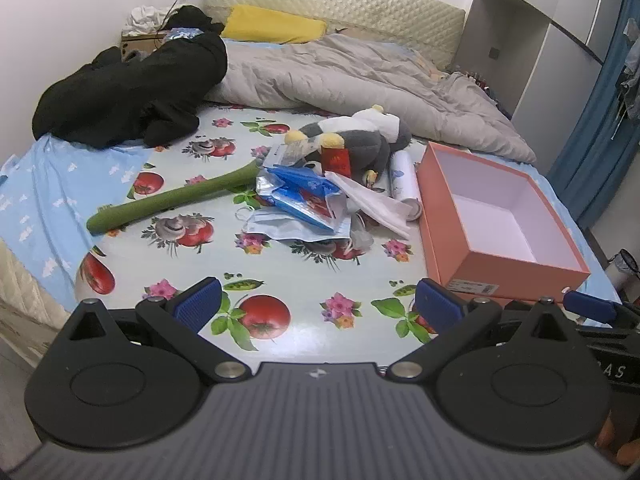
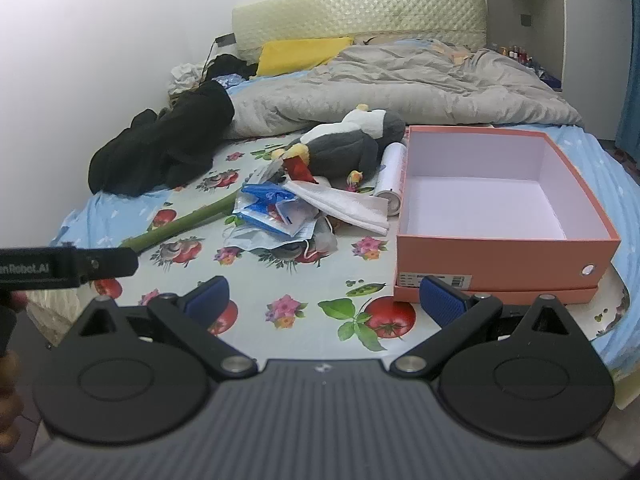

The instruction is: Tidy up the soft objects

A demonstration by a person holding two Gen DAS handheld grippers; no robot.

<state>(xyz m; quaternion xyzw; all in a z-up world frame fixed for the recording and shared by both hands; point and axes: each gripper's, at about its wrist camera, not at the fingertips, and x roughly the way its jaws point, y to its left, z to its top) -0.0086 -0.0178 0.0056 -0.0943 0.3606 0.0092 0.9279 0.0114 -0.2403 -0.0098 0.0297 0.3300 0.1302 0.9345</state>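
Plush toy [image 2: 348, 146] lies mid-frame, tangled with plastic bags [image 2: 272, 208]; my left gripper [image 1: 318, 304] and right gripper [image 2: 324, 300] stand wide apart, empty, so I may snag bags.

Right gripper [image 2: 322, 300] is held wide open above the bed [image 2: 280, 280], nothing between its pads. Orange box [image 2: 500, 252] is seen just ahead-right; plush toy [image 2: 344, 148] and bag pile [image 2: 280, 216] ahead-left.
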